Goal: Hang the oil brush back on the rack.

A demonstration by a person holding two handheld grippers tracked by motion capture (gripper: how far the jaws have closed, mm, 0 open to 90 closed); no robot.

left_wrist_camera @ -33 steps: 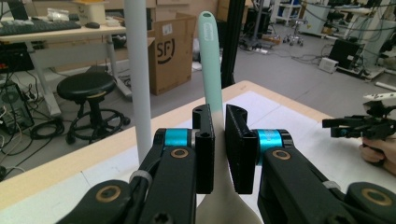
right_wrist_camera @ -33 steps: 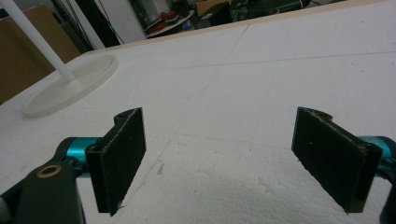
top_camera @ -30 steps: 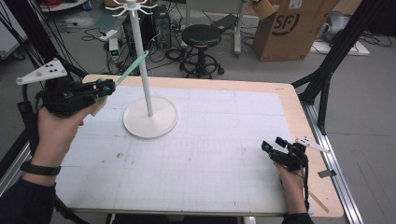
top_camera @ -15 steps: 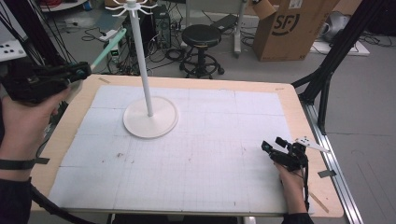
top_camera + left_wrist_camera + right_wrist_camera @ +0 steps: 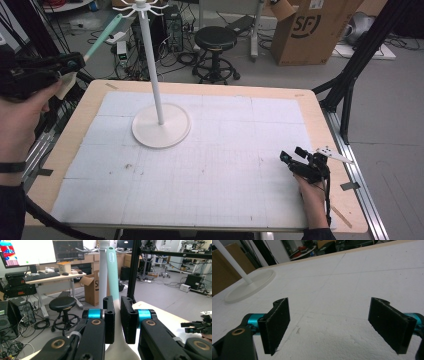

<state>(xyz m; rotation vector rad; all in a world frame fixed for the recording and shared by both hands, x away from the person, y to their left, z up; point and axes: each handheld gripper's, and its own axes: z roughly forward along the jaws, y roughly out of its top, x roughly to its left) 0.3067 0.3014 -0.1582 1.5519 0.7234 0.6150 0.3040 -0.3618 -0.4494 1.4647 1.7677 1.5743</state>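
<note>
The mint-handled spatula (image 5: 102,35) is clamped by its pale blade end in the left gripper (image 5: 67,62), handle tip slanting up toward one o'clock, off the table's (image 5: 310,107) ten o'clock corner and left of the hook stand (image 5: 150,65). The step in hand looks like carrying it up to hang; next, the handle tip likely must reach a hook on the crown (image 5: 140,7), needing a rightward, careful approach. The right gripper (image 5: 292,159) rests at the table's four o'clock, jaws wide and empty.
</note>
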